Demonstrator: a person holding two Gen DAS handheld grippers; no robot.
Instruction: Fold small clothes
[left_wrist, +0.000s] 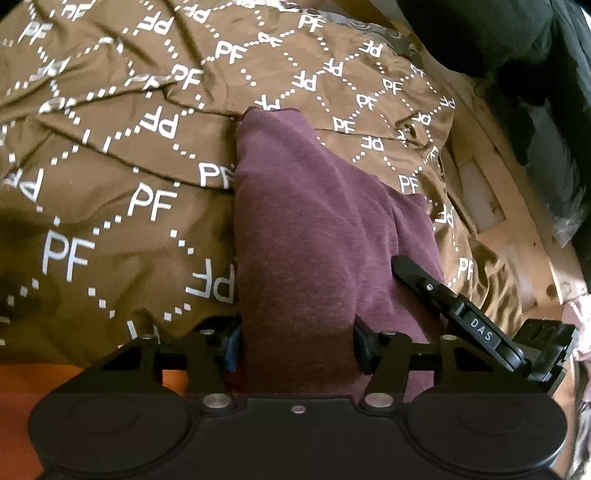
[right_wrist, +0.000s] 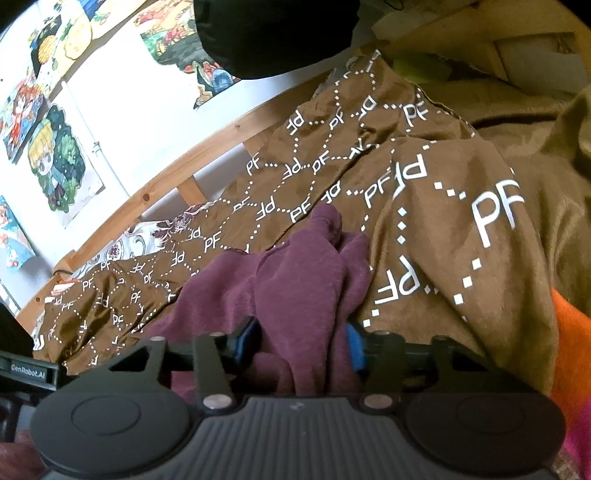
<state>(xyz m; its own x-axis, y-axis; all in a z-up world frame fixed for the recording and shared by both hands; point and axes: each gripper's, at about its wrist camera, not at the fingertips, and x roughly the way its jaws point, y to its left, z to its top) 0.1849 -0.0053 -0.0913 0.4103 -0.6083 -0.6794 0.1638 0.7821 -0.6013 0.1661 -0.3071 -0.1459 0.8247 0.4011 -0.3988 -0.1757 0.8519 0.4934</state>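
Note:
A small maroon garment lies on a brown bedspread printed with white "PF" letters. In the left wrist view my left gripper is shut on the garment's near end, the cloth bunched between its fingers. The right gripper's finger shows at the garment's right edge. In the right wrist view my right gripper is shut on a bunched part of the garment, which lies crumpled ahead on the bedspread.
A wooden bed frame runs along a white wall with cartoon posters. Dark fabric lies at the far right of the bed. An orange cloth lies at the right. A floral sheet shows by the frame.

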